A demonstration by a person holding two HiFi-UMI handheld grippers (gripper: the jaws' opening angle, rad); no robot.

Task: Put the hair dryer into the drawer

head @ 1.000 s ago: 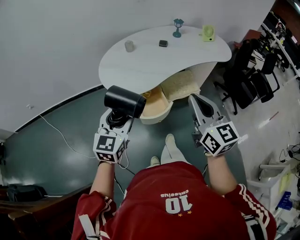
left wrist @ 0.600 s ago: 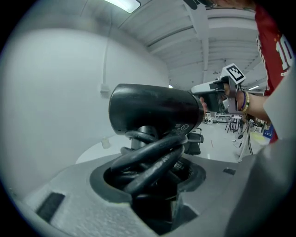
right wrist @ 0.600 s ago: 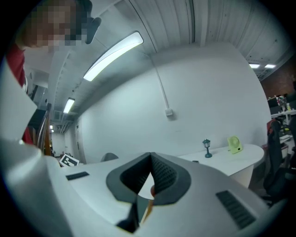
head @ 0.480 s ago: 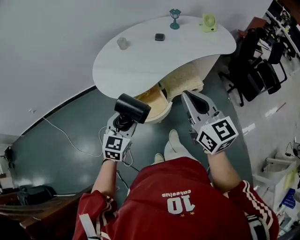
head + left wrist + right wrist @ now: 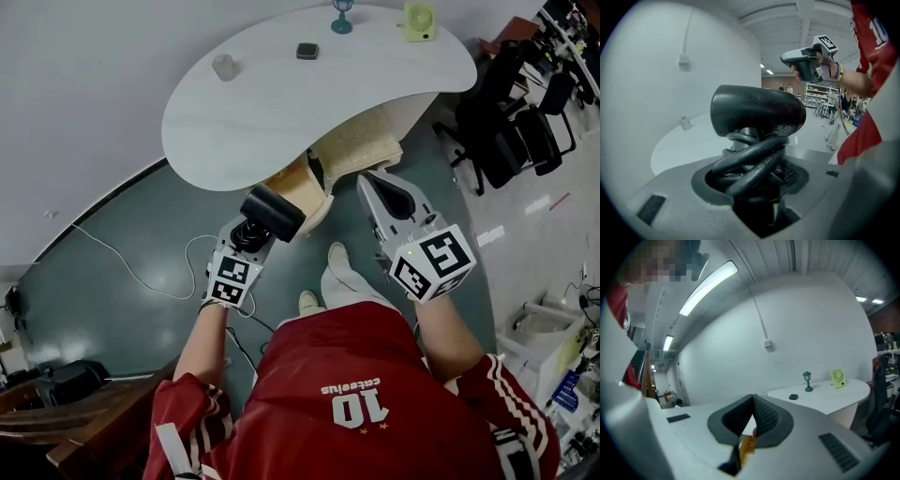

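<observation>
Lowered since a second earlier, the hair dryer (image 5: 273,212) hung over the open drawer (image 5: 298,184) at the white table's (image 5: 309,108) near edge, above a green floor (image 5: 122,244). The left gripper's (image 5: 251,232) jaws clasped its handle. The right gripper's (image 5: 374,186) jaws were closed, empty. A lamp (image 5: 342,17) and fan (image 5: 419,21) stood at the table's far edge. Only the left gripper view showed the coiled cord (image 5: 752,161).

Head view looks steeply down; gripper views (low, forward) share the table (image 5: 281,112).

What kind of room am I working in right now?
Probably an office or lab workspace: black office chairs by a curved white table, loose cables on the dark floor, storage shelves in the distance.
</observation>
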